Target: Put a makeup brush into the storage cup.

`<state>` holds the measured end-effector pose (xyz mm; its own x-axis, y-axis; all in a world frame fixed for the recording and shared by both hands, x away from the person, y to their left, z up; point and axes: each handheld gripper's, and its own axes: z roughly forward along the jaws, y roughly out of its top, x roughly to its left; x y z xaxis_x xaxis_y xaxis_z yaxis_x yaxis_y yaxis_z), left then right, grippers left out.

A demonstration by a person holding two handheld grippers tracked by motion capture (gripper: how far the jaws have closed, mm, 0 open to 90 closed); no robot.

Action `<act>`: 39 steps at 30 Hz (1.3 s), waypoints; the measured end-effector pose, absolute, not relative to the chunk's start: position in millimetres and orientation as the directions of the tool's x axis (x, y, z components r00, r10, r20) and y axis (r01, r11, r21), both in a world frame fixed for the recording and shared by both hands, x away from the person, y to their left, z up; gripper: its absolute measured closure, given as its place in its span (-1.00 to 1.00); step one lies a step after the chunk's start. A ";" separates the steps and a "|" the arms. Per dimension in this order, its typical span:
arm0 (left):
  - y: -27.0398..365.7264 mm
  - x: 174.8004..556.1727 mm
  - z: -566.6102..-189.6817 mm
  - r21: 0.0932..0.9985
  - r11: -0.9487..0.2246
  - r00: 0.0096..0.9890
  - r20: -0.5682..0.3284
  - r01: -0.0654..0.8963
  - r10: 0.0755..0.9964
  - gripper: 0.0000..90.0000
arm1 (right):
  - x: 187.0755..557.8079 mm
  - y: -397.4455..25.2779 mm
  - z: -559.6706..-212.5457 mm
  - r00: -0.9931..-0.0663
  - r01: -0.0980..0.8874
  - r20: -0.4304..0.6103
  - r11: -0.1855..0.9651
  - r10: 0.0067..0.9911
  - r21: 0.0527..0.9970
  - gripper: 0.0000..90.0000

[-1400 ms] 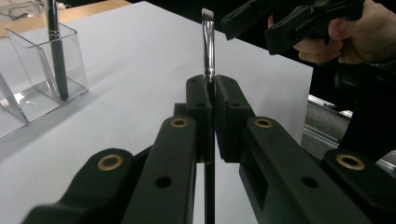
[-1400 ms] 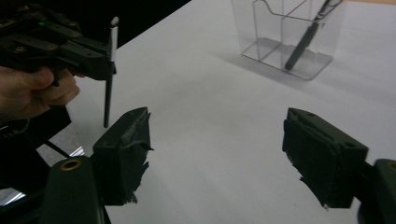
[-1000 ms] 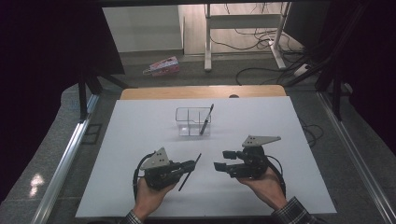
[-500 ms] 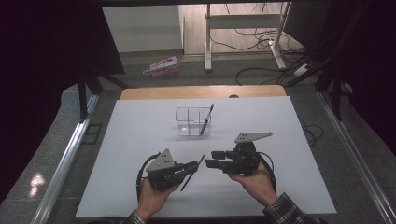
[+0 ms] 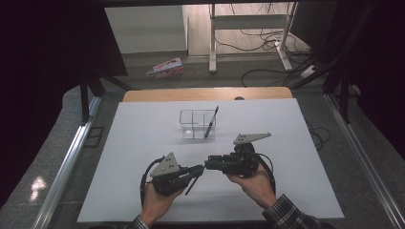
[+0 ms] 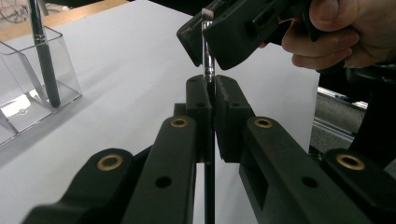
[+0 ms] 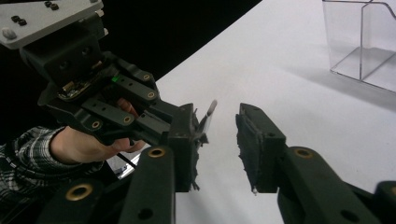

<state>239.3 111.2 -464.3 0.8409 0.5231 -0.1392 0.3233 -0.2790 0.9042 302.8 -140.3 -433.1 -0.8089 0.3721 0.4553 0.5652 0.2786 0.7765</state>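
At a white table, a person works two hand-held grippers close together near the front edge. The left gripper, seen in the high view just left of centre, has its jaws pressed together on a slim dark pen; in the left gripper view the pen runs up between the two pads and its pale silvery tip pokes out beyond them. In the high view the pen's lower end slants down and toward the near edge below the gripper. The right gripper, held in the person's right hand just to the right, points leftward at the left gripper, its tips meeting the pen's upper end. In the right gripper view its jaws stand spread, with a clear gap between the pads, and the pen's pale tip sits beside the left pad, within that gap; whether the pad touches it cannot be told. A plaid sleeve shows at the right wrist. Farther back, near the middle of the table, a clear plastic organiser with compartments stands well apart from both grippers, and a second dark pen leans upright in its right-hand compartment
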 end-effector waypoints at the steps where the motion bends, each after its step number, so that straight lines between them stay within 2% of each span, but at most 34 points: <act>1: 110.8 239.3 -464.5 0.904 -0.284 0.842 -0.135 0.321 0.523 0.91 | 303.1 -140.1 -433.2 -0.808 0.567 0.459 0.277 0.369 0.776 0.54; 14: 110.2 239.4 -464.8 0.904 -0.285 0.839 -0.129 0.319 0.528 0.91 | 304.3 -137.8 -434.7 -0.802 0.584 0.494 0.263 0.335 0.768 0.85; 22: 109.9 240.5 -465.9 0.897 -0.297 0.833 -0.124 0.327 0.540 0.85 | 303.6 -136.2 -435.1 -0.801 0.585 0.494 0.267 0.338 0.766 0.89; 31: 118.0 240.7 -464.6 0.886 -0.308 0.803 -0.109 0.346 0.586 0.02 | 305.2 -143.1 -428.9 -0.816 0.551 0.445 0.260 0.369 0.793 0.89; 35: 123.7 239.4 -464.9 0.877 -0.318 0.787 -0.103 0.360 0.608 -0.26 | 305.5 -145.3 -426.5 -0.821 0.538 0.428 0.262 0.377 0.801 0.89; 39: 128.7 238.5 -466.4 0.867 -0.333 0.779 -0.094 0.370 0.620 -0.43 | 307.0 -147.1 -423.1 -0.825 0.530 0.417 0.263 0.383 0.807 0.89</act>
<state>238.5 128.7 -466.4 0.7790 0.6200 -0.0937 0.3696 -0.3332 0.8674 307.0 -147.1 -423.1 -0.8245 0.3826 0.4169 0.5297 0.2627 0.8065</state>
